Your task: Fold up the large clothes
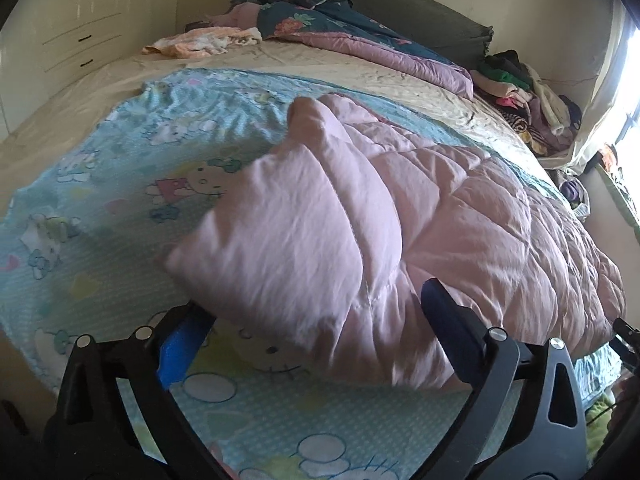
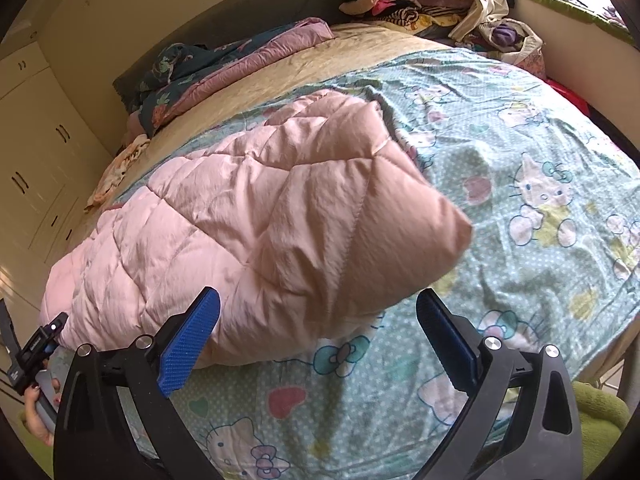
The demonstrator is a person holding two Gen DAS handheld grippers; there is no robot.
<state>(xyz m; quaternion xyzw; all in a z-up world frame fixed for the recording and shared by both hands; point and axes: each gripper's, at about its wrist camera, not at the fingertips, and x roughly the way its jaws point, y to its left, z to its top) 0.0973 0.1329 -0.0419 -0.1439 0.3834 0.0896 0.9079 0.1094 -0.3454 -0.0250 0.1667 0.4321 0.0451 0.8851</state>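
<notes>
On the near part of the bed, your pink quilted coat [image 1: 400, 208] lies bunched across the cartoon-print sheet [image 1: 120, 184], and both your left gripper [image 1: 316, 332] and right gripper [image 2: 320, 332] stand wide apart just short of it, gripping nothing

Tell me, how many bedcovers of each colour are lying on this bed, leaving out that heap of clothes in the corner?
Pink quilted cover: 1
Light blue cartoon-cat sheet: 1
Dark floral quilt with mauve lining: 1
Beige bedsheet: 1
Total: 4
The small peach-and-white cloth near the far edge is too crumpled to tell what it is, so it is not counted.
</notes>
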